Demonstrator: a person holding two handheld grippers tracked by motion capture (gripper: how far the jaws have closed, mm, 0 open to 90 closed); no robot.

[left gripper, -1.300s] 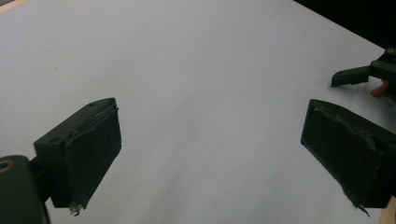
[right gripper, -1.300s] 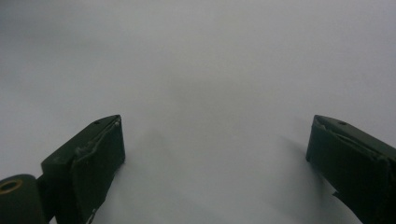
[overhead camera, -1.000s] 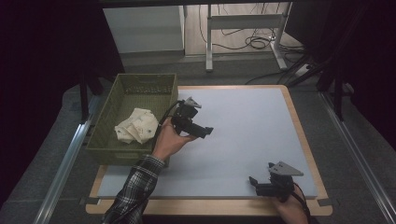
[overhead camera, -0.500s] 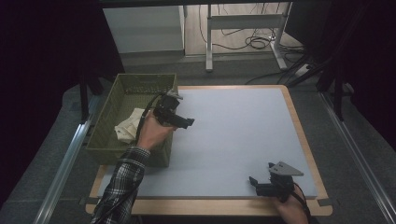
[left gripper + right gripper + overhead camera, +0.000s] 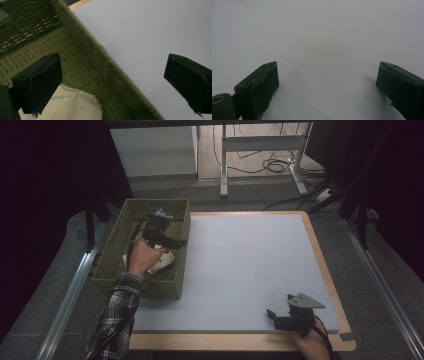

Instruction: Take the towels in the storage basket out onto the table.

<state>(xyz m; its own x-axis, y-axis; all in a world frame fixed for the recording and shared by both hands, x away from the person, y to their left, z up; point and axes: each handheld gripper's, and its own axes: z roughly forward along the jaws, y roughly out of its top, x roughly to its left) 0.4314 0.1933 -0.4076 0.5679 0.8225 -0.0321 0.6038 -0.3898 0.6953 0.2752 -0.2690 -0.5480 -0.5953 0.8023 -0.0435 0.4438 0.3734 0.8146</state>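
- The cream cloth [image 5: 161, 262] lies crumpled on the floor of the green woven basket [image 5: 113, 259], left of centre in the high view, toward the basket's near end.
- In the left gripper view the cloth [image 5: 70, 105] sits at the bottom edge, just under the left finger, so it lies below and slightly behind the opening; its long axis cannot be told from the bundle.
- The left gripper [image 5: 172, 240] hovers over the basket with its fingers released and spread wide, nothing between them, pointing toward the basket's right wall [image 5: 105, 72].
- That wall passes between the spread fingers and looks like the main obstacle to a downward reach.
- The left hand [image 5: 145, 255] is plainly the nearer one.
- The right gripper [image 5: 280, 317] rests at the lower right of the grey bench [image 5: 240, 260], well apart, fingers released over bare surface [image 5: 324, 45].
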